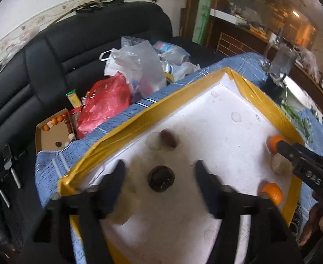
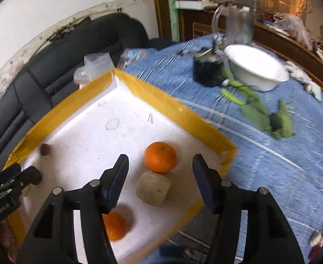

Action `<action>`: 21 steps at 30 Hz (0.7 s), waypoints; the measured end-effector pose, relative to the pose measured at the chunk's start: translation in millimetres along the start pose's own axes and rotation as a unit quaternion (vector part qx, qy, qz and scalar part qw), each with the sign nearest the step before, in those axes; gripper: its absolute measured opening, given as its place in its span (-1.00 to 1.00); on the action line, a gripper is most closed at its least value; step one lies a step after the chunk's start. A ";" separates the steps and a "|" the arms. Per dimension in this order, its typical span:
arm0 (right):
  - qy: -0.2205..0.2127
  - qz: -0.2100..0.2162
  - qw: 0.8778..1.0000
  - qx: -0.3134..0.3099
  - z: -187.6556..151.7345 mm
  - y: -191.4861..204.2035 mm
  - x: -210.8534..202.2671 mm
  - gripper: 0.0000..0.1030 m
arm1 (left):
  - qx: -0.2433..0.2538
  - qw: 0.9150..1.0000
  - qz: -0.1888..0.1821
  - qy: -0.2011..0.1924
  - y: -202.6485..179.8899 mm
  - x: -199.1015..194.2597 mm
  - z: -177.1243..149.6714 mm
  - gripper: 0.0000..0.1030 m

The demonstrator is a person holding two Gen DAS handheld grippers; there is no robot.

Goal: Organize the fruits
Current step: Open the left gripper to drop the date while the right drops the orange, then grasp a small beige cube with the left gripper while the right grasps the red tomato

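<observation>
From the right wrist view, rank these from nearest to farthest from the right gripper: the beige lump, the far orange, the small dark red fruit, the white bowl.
From the right gripper:
1. Beige lump, in the tray between the open fingers.
2. Far orange, just beyond the lump, touching it.
3. Small dark red fruit, off left by the tray's yellow edge.
4. White bowl, outside the tray, upper right on the blue cloth.

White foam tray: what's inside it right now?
In the foam tray: two oranges, a beige block, a reddish-brown fruit, a dark round fruit. The grippers cover the near part.
</observation>
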State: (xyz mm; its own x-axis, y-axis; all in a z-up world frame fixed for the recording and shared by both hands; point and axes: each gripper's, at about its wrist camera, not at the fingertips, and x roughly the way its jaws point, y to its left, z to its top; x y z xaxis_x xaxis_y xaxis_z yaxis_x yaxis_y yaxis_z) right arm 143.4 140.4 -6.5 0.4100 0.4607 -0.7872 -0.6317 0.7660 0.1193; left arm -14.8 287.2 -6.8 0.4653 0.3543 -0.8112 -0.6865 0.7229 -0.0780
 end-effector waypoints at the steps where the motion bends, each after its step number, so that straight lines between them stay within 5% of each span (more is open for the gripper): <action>1: -0.008 -0.002 1.000 0.005 -0.7 -4.5 -10.5 0.21 | -0.012 1.000 -0.009 -0.010 3.2 -8.0 -1.1 0.35; 4: -0.054 -0.011 0.998 0.026 -9.1 -22.7 -56.5 0.29 | -0.026 0.999 -0.027 -0.032 4.8 -28.8 -4.7 0.37; 7: -0.099 -0.034 0.993 0.055 -29.4 -44.9 -102.5 0.59 | -0.032 0.996 -0.045 -0.063 -0.8 -50.4 -10.6 0.55; 11: -0.147 -0.085 0.979 0.112 -81.9 -89.7 -156.5 0.84 | 0.003 0.992 -0.090 -0.093 -32.0 -75.7 -26.3 0.57; 21: -0.081 -0.175 0.954 0.230 -197.2 -193.7 -173.1 0.75 | 0.185 0.963 -0.186 -0.063 -147.5 -81.8 -94.7 0.58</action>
State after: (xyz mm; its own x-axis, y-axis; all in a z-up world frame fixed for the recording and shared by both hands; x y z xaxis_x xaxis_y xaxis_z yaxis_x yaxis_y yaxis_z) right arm 65.1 -176.1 -12.7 0.6621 0.1749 -0.7287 -0.0973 0.9842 0.1478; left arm -4.5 95.4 16.2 0.7209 0.0819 -0.6882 -0.2239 0.9673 -0.1195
